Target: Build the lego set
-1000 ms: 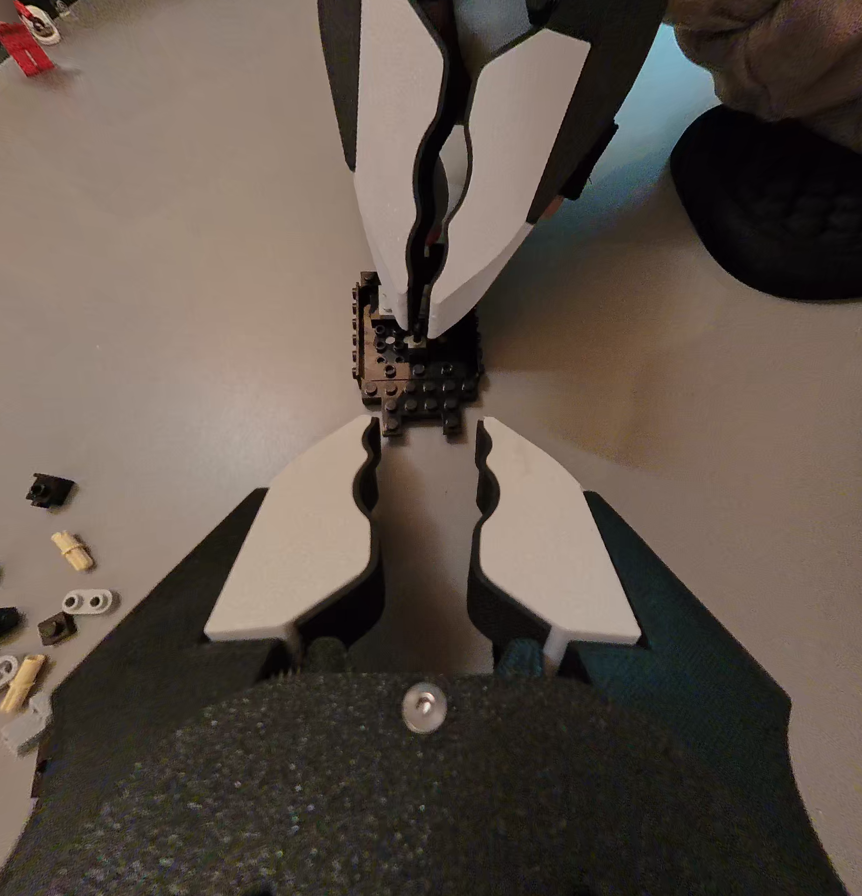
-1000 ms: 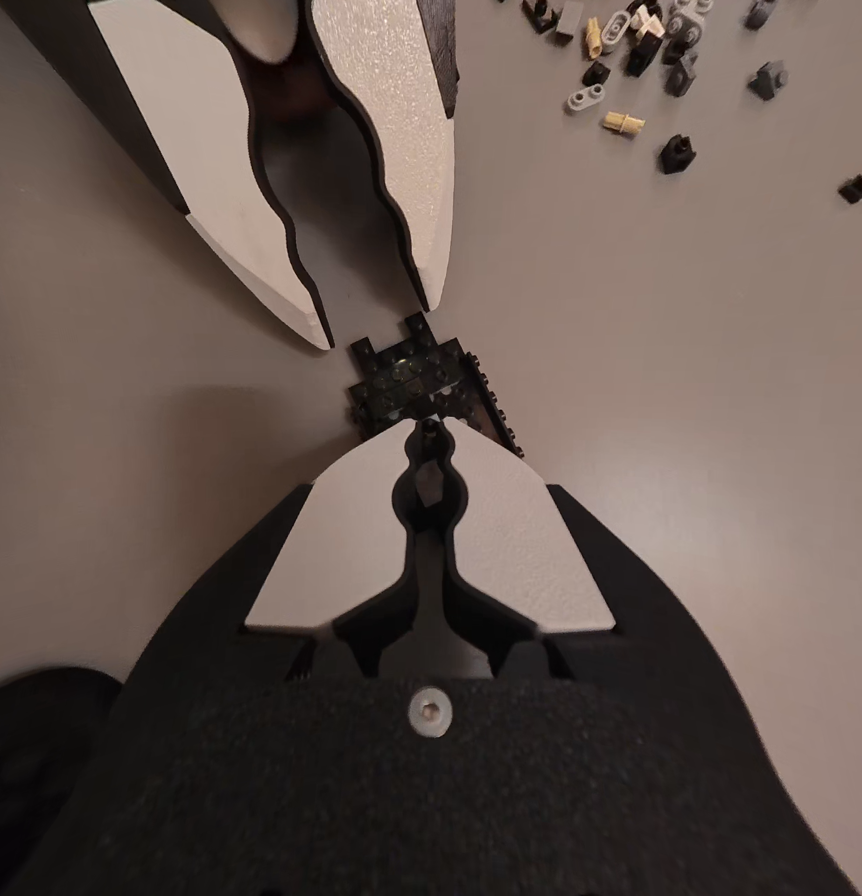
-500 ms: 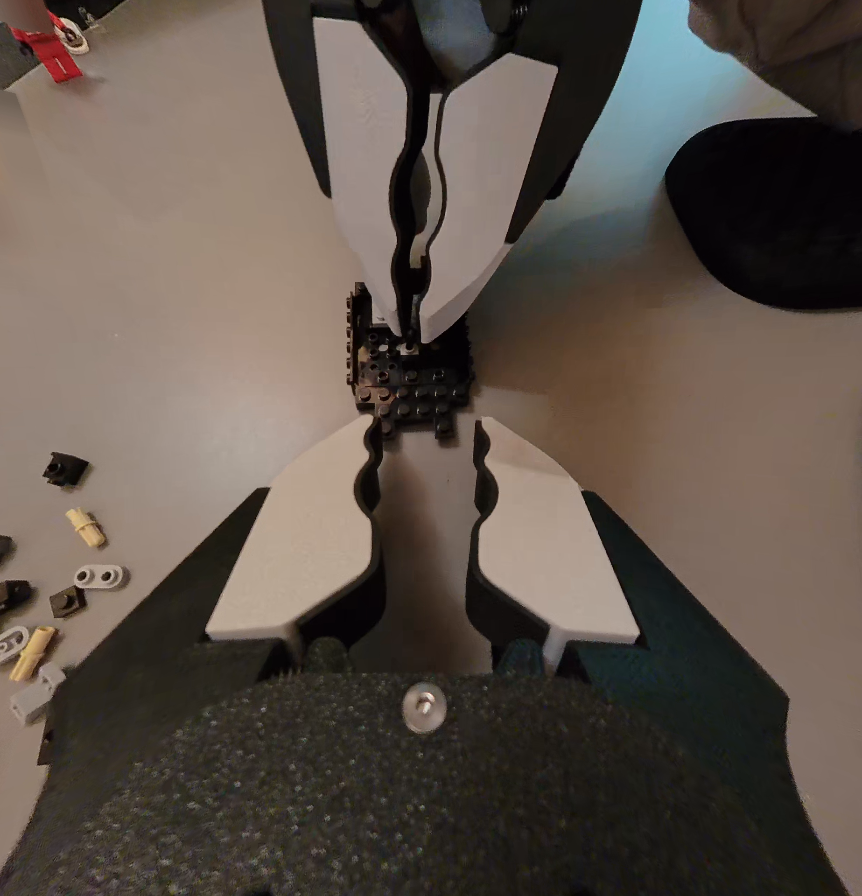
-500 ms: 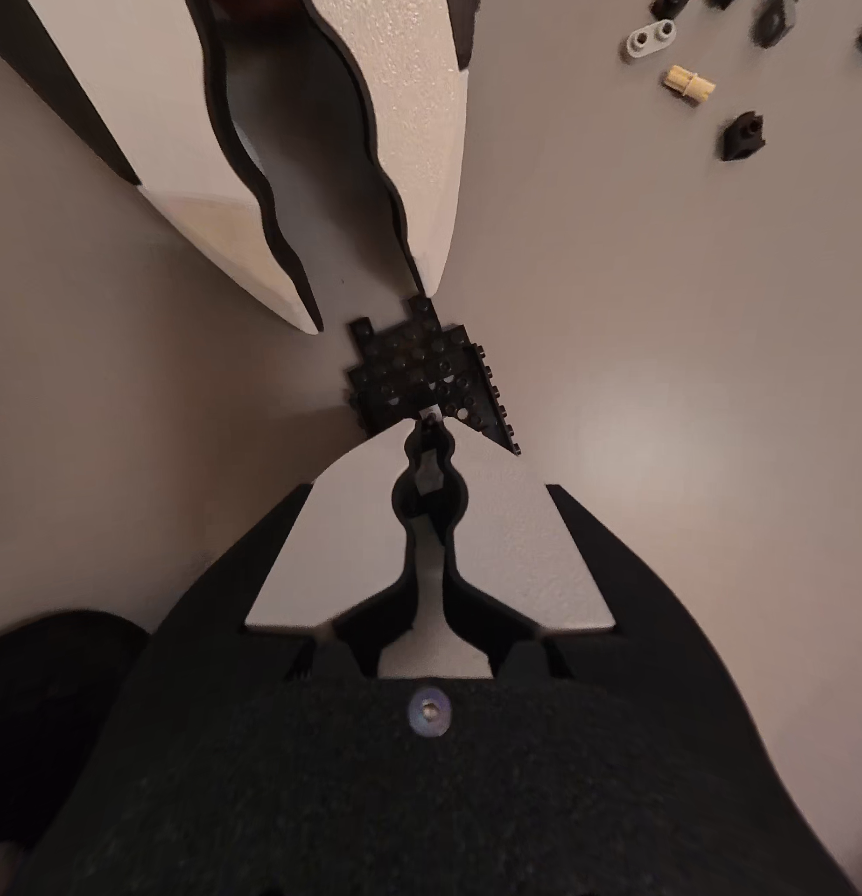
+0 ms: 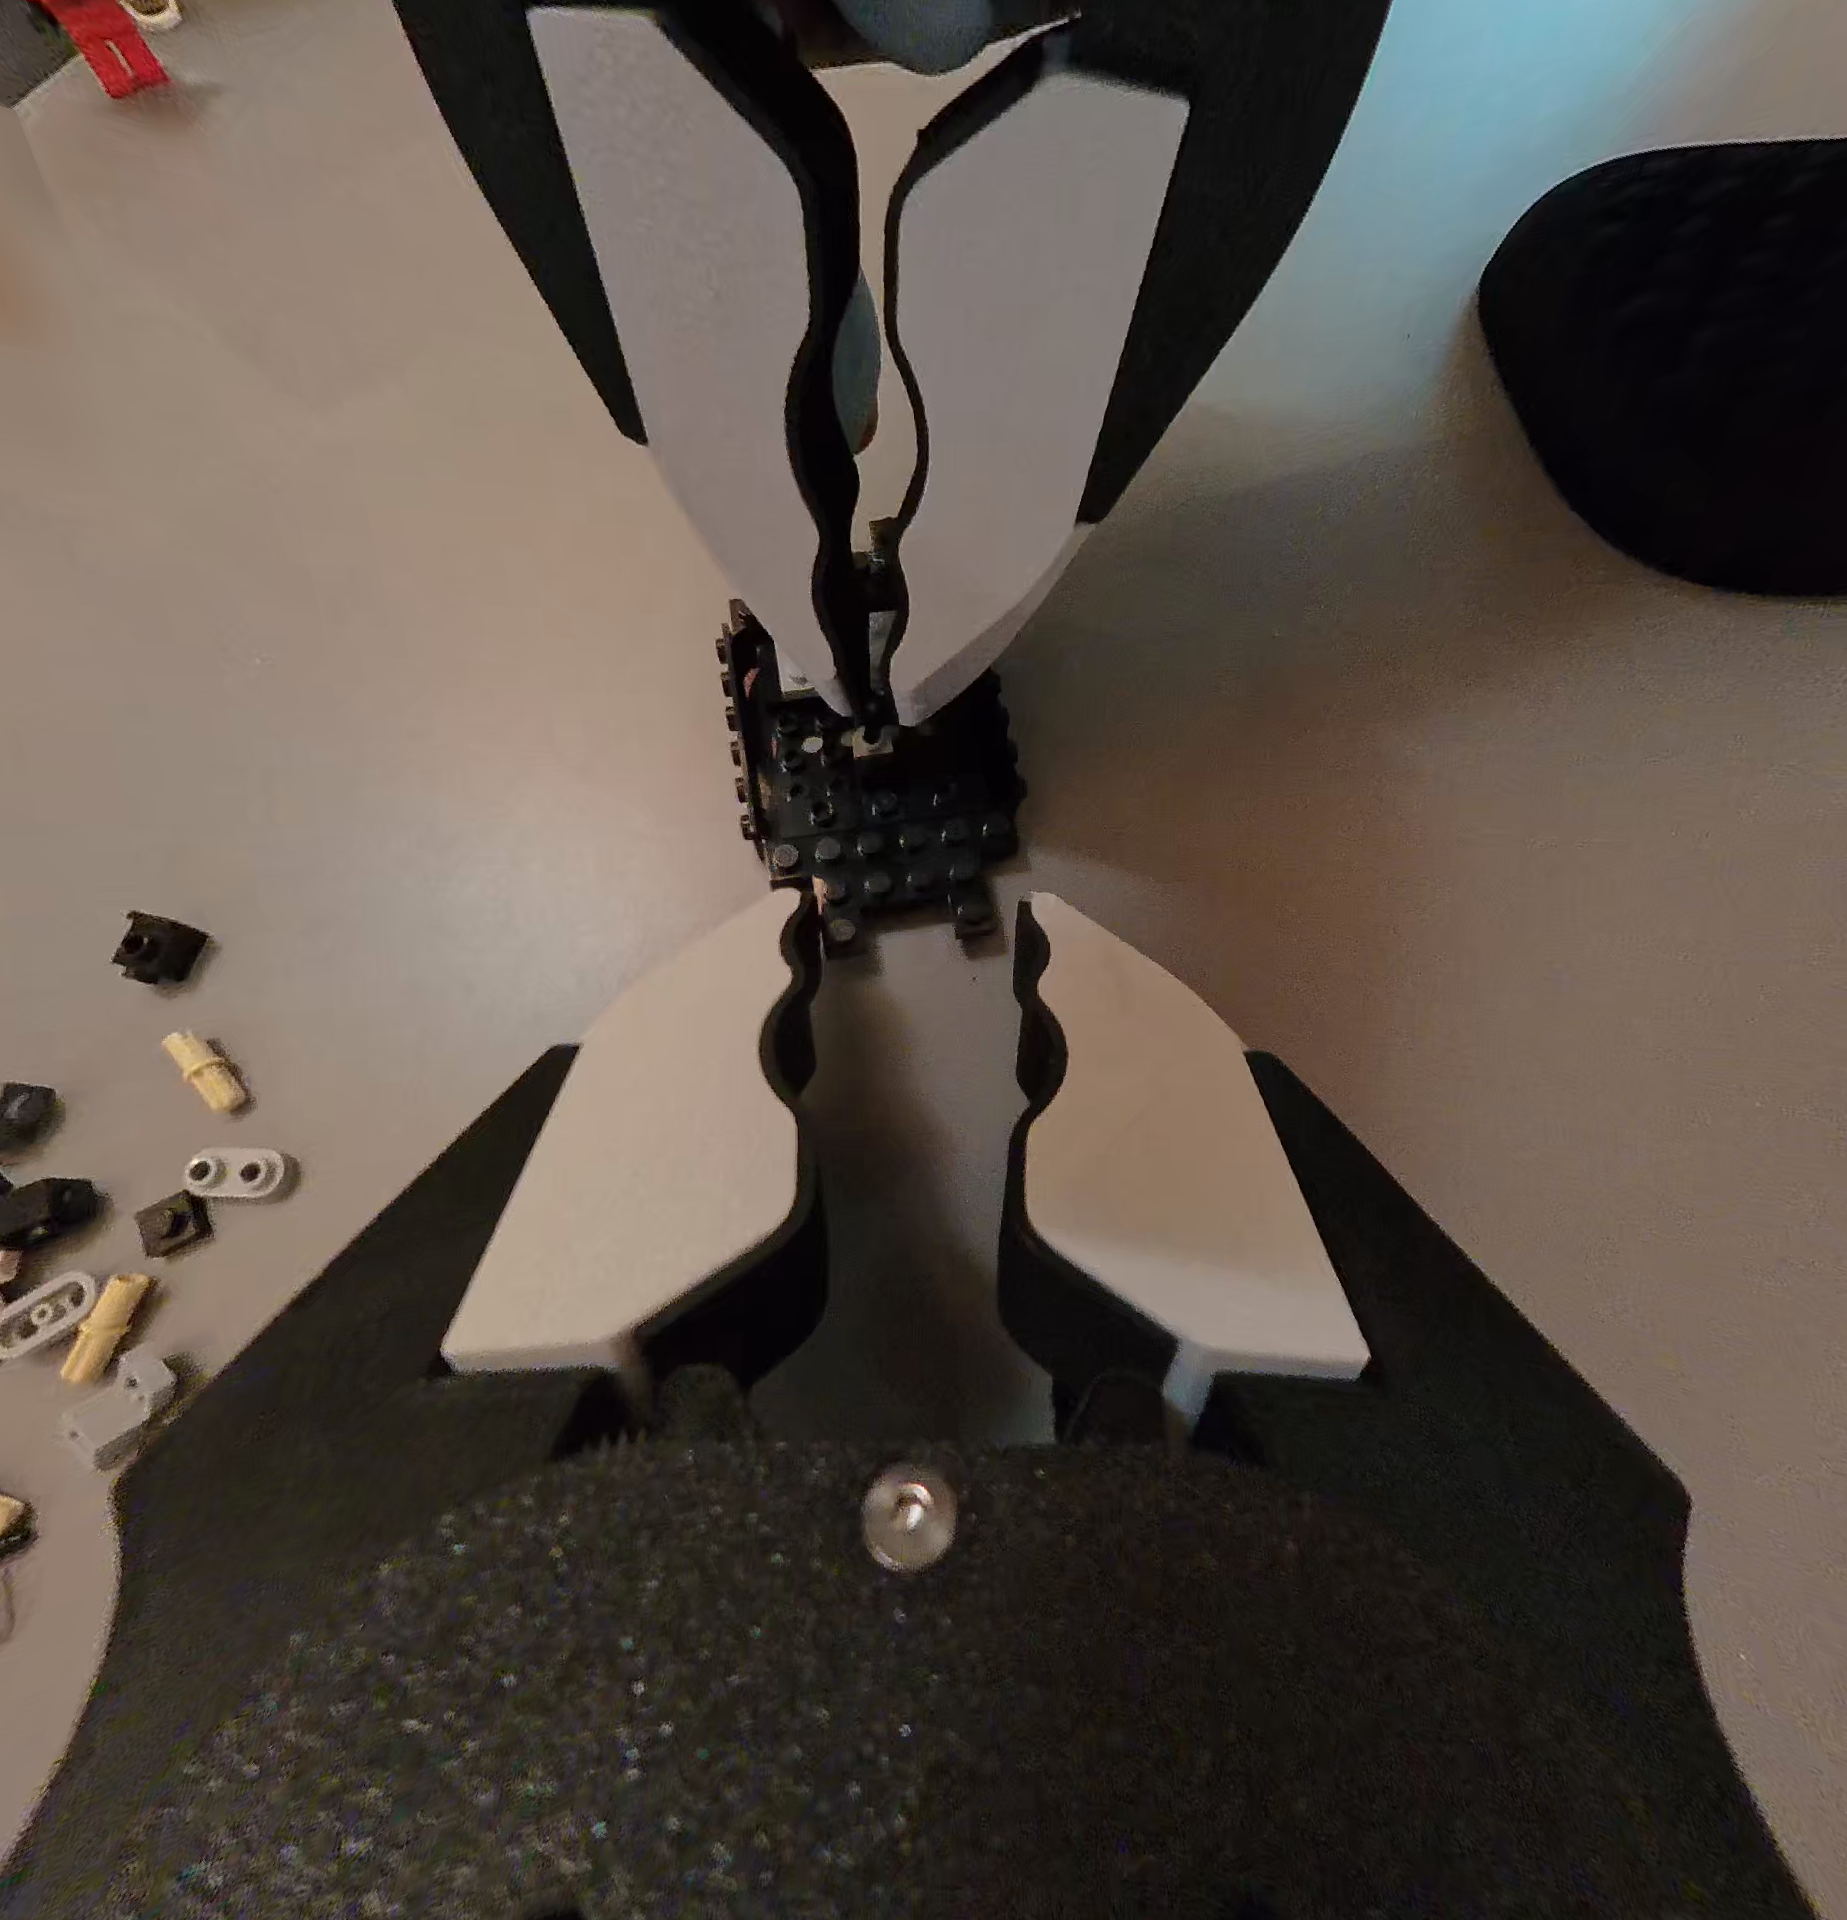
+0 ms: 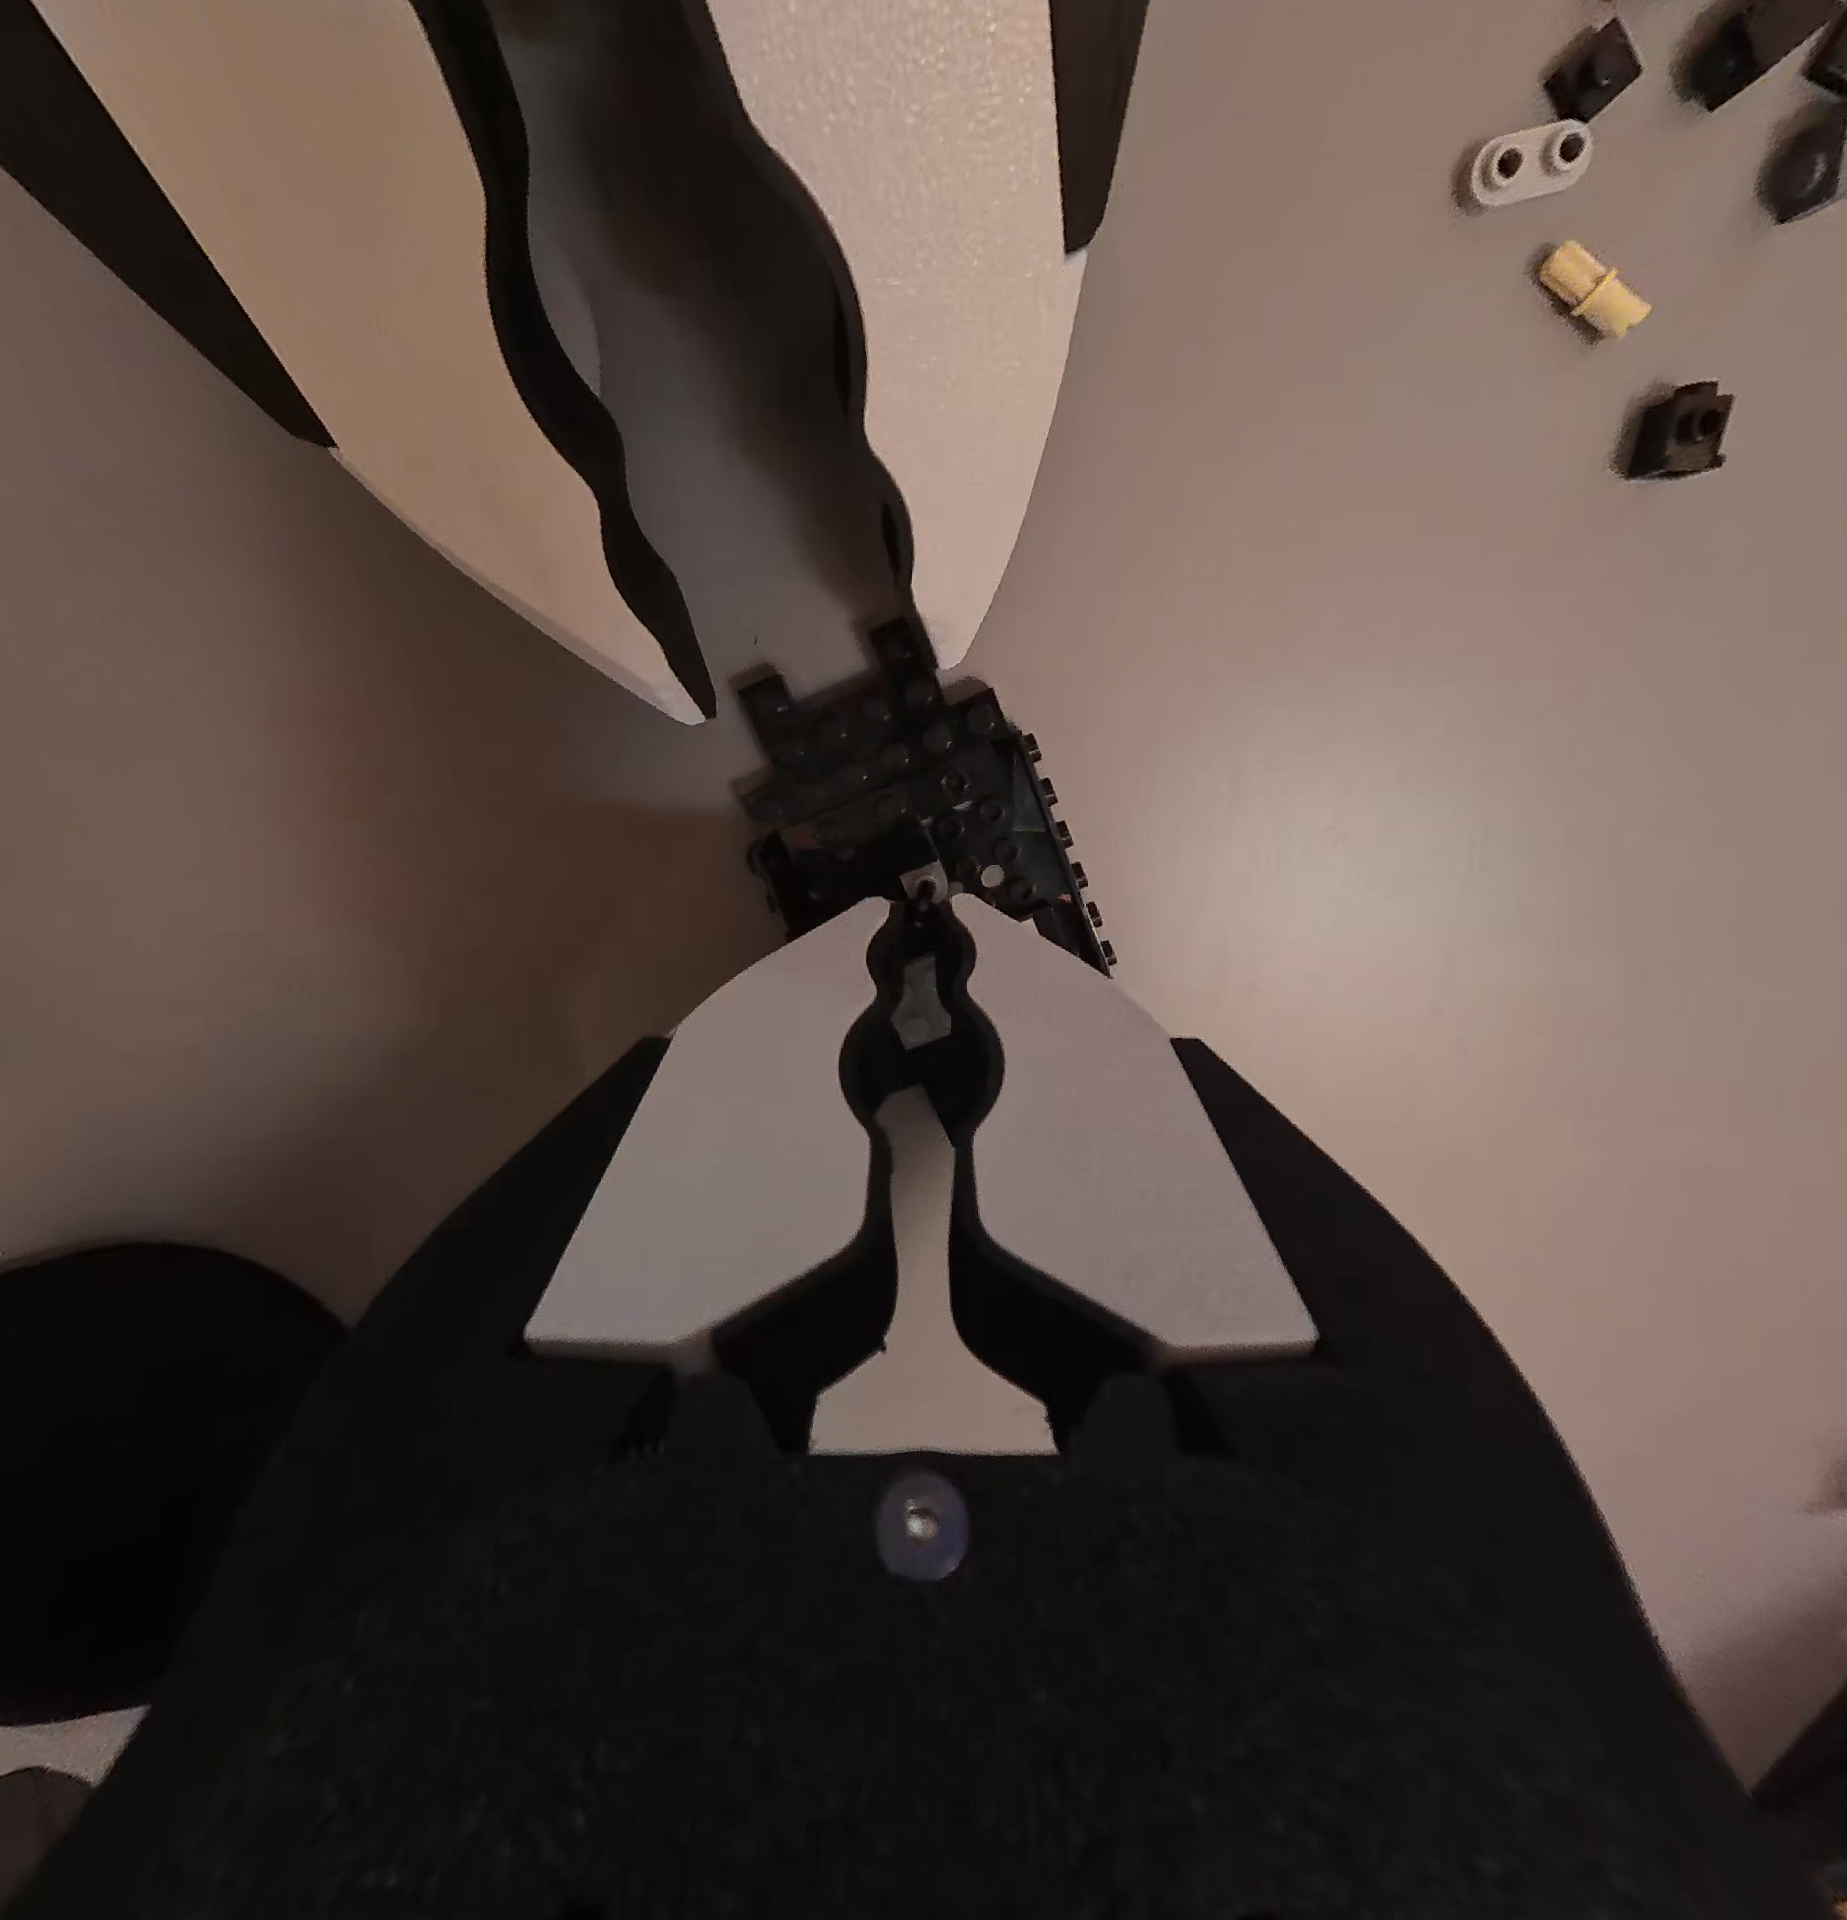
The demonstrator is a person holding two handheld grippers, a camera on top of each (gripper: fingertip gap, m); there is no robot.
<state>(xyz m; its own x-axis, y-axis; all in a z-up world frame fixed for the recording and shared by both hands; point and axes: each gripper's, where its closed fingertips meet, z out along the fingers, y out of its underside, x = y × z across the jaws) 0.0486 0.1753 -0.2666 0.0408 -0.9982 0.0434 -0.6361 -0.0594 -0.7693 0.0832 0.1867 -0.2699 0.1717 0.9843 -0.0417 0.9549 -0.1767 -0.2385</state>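
Two grippers meet over one black lego build in the left wrist view. Its own left gripper point(image 5: 914, 914) stands spread wide, nothing between its two white fingers, their tips just short of the near edge of the black lego build point(image 5: 883, 821), which lies flat on the grey table point(image 5: 1418, 935). Two short prongs of the build jut toward the gap between those fingers. Opposite, the right gripper point(image 5: 869, 707) comes down from the top, its two fingers pinched on a small dark piece point(image 5: 869, 623) whose lower end touches the studded top of the build. At the left edge lie loose parts point(image 5: 77, 1257): about a dozen can be counted, among them two tan pins, one pale grey two-hole link and several black bits. One red piece point(image 5: 119, 62) sits at the top left, and one dark rounded cushion point(image 5: 1698, 364) at the right.

From the right wrist view, the right gripper point(image 6: 924, 906) is clamped on the small dark piece point(image 6: 921, 1003), its tips resting at the near side of the lego build point(image 6: 888, 800). Beyond the build the left gripper point(image 6: 825, 675) gapes, one fingertip either side of the two prongs. At the top right lie one grey link, one tan pin and about five black parts, blurred.
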